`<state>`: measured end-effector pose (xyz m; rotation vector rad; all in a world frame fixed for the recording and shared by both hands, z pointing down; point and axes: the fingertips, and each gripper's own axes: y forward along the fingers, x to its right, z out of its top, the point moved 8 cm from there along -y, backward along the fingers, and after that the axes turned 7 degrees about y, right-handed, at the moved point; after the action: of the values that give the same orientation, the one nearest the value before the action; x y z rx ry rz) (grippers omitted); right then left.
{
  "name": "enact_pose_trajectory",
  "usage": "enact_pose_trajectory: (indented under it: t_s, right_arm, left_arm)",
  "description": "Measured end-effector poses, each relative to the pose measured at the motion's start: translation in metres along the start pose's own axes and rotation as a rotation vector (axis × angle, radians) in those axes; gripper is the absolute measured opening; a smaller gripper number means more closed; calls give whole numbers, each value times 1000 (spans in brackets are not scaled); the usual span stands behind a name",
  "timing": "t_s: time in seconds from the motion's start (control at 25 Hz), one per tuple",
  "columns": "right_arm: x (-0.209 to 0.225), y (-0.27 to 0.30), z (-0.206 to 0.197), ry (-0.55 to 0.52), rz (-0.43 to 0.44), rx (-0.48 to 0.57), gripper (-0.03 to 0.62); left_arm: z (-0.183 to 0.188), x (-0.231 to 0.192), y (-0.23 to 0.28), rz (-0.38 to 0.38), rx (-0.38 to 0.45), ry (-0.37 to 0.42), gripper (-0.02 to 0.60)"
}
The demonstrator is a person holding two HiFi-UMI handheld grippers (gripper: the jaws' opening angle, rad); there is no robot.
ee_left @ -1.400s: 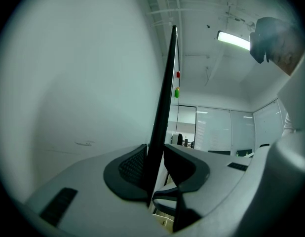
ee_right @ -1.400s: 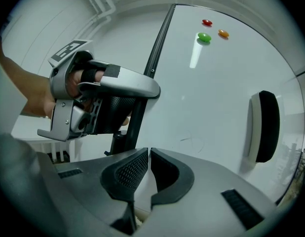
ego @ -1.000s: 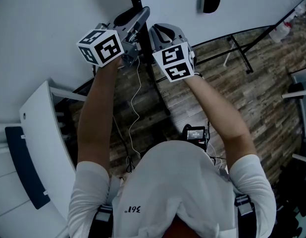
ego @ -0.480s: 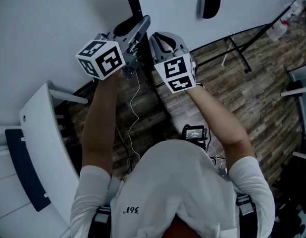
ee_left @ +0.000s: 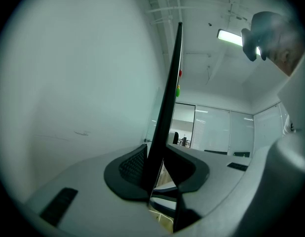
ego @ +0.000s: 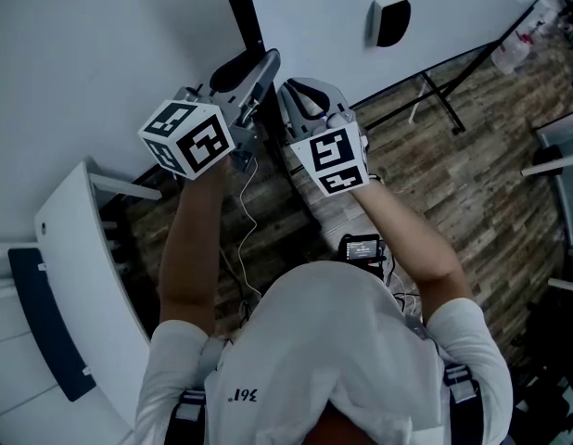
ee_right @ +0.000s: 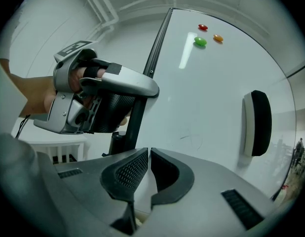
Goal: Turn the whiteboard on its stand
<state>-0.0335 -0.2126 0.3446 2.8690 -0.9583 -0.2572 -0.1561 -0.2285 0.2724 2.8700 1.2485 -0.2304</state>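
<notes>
The whiteboard stands ahead with a black frame edge. Its face carries a black eraser and coloured magnets. My left gripper is shut on that black edge, with one pad on each side of it. The right gripper view shows the same grip. My right gripper sits just right of it, close to the board's face. Its jaws are shut with nothing between them.
The stand's black legs run over the wooden floor to the right, with a bottle near them. A white curved desk with a dark blue panel is at the left. A cable hangs below the left gripper.
Both grippers have come a little lower in the head view, toward the person. The left one stays clamped on the black edge, and the right one keeps beside it.
</notes>
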Motion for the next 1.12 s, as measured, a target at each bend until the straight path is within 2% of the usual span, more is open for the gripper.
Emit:
enact_pose_trajectory:
  t_s: [0.12,0.32,0.8,1.12]
  right_arm:
    - [-3,-10,2,7,2,4,40]
    - [-16,-49,-11,8,15,21,40]
    - [-22,-90,-17,-7,58,36,40]
    - [-23,-108,-21,-13,95,27,40]
  left_arm:
    - [2,9,-4,1,0,-3,109]
    - [-9,49,-23,8,0,4,107]
    - [-13,90,-37,29,16,-4,107]
    - [-16,110,-43,51,-4,-10,107]
